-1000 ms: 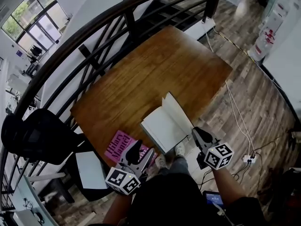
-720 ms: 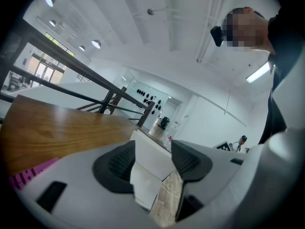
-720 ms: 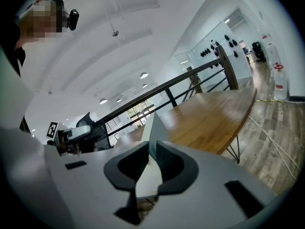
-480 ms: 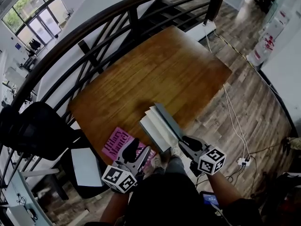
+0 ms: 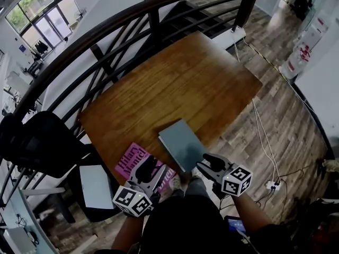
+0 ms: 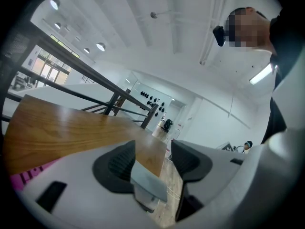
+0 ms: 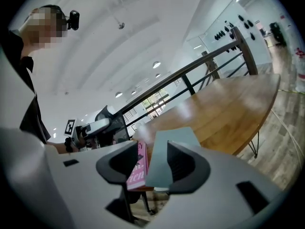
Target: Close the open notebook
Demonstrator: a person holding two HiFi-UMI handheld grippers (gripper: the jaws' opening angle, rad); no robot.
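Note:
The notebook [image 5: 181, 143] lies closed and flat, grey-blue cover up, near the front edge of the wooden table [image 5: 175, 78]. My right gripper [image 5: 204, 162] hovers at its near right corner. Its jaws are opening, and the pads press on nothing. In the right gripper view the notebook [image 7: 175, 136] shows just beyond the right gripper [image 7: 152, 159]. My left gripper [image 5: 153, 166] stands open over the pink book [image 5: 131, 162], with nothing between its fingers. Past the jaws of the left gripper [image 6: 152, 152], a corner of the notebook [image 6: 148, 179] is visible.
The pink book [image 7: 137, 171] lies left of the notebook at the table's front edge. A black chair [image 5: 37, 147] and a white sheet [image 5: 95, 187] stand at the left. A dark railing [image 5: 106, 33] curves behind the table. Cables [image 5: 263, 136] run over the floor at the right.
The notebook's right half swung up and over to the left, and the book now lies closed. My right gripper followed it leftward and its jaws parted. The left gripper stayed put.

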